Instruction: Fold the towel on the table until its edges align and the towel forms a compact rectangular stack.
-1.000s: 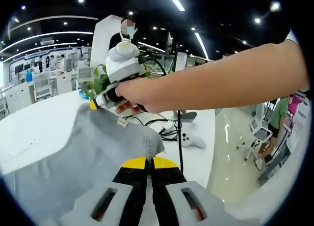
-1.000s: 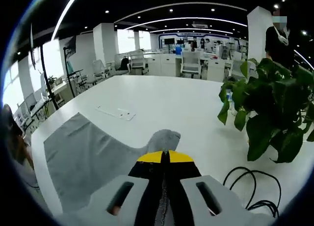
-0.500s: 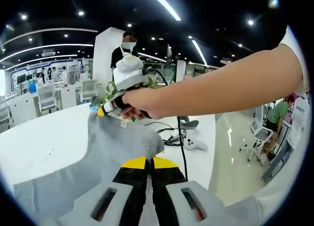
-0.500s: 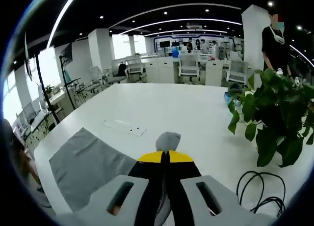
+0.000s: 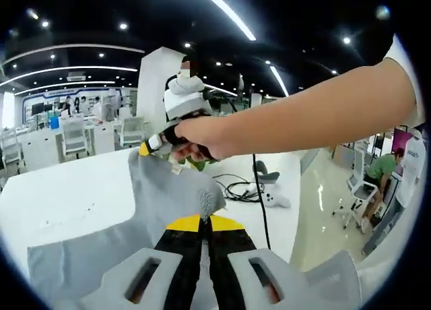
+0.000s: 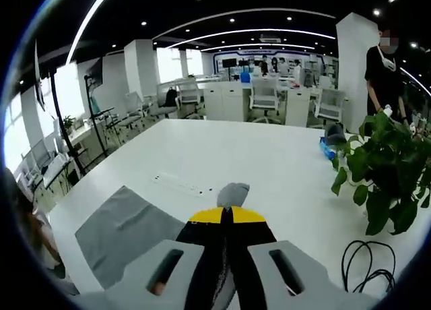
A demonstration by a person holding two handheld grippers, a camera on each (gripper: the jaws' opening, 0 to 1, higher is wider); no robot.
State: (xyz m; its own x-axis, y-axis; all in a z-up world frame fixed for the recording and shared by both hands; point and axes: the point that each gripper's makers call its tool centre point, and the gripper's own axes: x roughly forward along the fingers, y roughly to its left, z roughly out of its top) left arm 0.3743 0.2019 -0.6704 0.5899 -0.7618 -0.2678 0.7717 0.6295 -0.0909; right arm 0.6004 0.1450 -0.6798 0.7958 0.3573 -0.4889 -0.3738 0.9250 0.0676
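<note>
Above the white surface [image 6: 222, 148], the grey towel [image 5: 121, 236] hangs lifted, its lower edge trailing on the top at left. Left gripper [image 5: 202, 219] and right gripper [image 6: 226, 212] each have jaws closed on a corner. Bare surface spreads ahead; plant [image 6: 387, 178] and cable [image 6: 367, 266] lie right.

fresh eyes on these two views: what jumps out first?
The grey towel, lifted off the white table with a corner pinched in each tool. In the left gripper view, the person's arm cuts across the middle to the right tool, shut on the far corner. In the right gripper view, a leafy plant stands at the right.
</note>
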